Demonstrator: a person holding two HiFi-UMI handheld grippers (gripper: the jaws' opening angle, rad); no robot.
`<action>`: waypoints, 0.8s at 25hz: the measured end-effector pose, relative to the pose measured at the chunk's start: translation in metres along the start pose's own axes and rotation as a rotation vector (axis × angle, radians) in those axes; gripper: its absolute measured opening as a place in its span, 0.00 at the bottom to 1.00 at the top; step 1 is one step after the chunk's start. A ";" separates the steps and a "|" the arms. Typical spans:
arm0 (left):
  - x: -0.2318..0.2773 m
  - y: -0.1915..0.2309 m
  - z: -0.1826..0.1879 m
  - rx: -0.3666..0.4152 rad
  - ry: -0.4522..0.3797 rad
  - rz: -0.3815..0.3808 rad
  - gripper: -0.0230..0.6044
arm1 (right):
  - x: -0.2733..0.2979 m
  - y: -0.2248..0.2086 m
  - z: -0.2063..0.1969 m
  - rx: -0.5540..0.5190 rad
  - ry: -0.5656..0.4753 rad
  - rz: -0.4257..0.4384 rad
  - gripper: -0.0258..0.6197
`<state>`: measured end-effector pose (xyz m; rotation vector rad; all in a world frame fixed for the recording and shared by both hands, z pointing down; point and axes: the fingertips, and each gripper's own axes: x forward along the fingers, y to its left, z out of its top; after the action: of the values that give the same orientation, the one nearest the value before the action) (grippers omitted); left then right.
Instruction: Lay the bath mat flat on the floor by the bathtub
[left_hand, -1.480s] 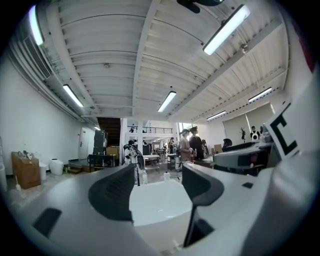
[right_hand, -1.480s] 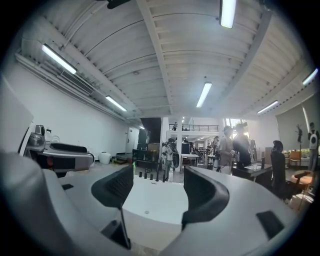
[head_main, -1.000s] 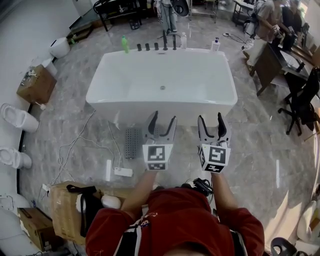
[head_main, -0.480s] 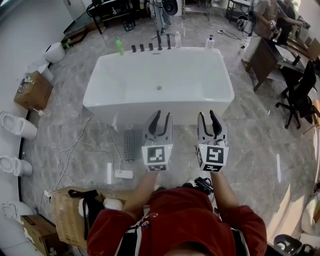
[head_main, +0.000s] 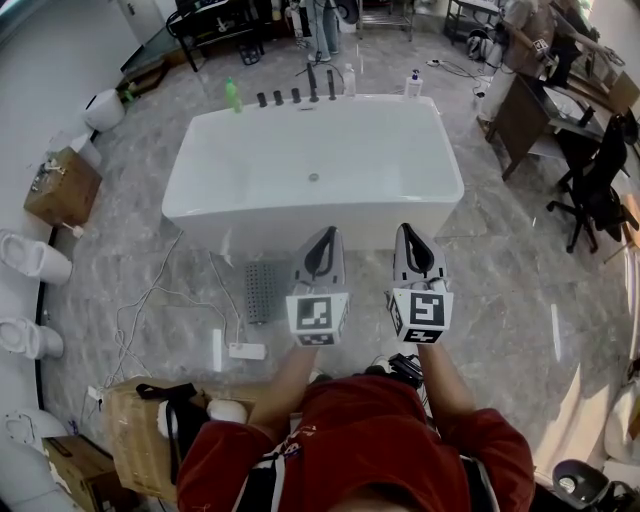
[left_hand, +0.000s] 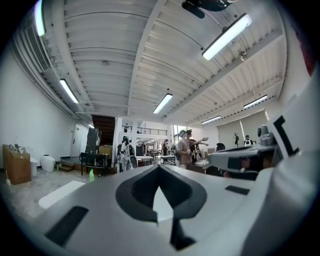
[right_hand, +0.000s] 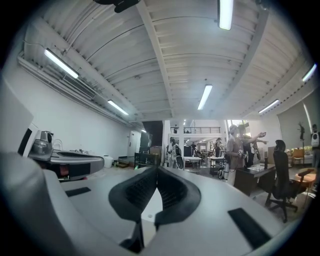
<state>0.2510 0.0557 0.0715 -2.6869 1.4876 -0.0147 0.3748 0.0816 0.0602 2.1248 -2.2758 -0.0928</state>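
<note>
A white bathtub (head_main: 310, 212) stands in the middle of the marble floor in the head view. On the floor by its front wall, to the left, lies a small grey ribbed bath mat (head_main: 265, 290). Both grippers are held up side by side in front of the tub, above the floor and to the right of the mat. The left gripper (head_main: 325, 236) is shut with nothing in it, and so is the right gripper (head_main: 413, 230). In the left gripper view the jaws (left_hand: 159, 168) meet at a point; the right gripper view shows its jaws (right_hand: 156, 171) touching too.
White cables (head_main: 150, 298) and a power strip (head_main: 246, 350) lie left of the mat. A cardboard box with a black bag (head_main: 150, 425) sits at the lower left. Toilets (head_main: 35, 258) line the left wall. A green bottle (head_main: 232, 95) stands on the tub's far rim. A desk (head_main: 535, 110) and office chair (head_main: 600, 190) are at the right.
Both grippers' jaws have gone from wide open to shut, with nothing between them. The head view has tilted slightly, shifting the tub up and to the left.
</note>
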 end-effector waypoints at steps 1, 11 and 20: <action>0.000 -0.001 0.000 -0.001 0.000 0.000 0.06 | 0.000 0.000 0.000 0.001 0.002 0.001 0.06; -0.004 0.004 0.004 -0.025 -0.004 0.030 0.06 | -0.001 0.004 -0.001 -0.017 0.026 0.003 0.06; -0.008 0.004 0.000 -0.022 -0.006 0.031 0.06 | -0.002 -0.003 -0.010 0.065 0.038 -0.006 0.06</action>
<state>0.2431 0.0603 0.0714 -2.6779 1.5371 0.0119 0.3783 0.0835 0.0699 2.1440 -2.2826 0.0215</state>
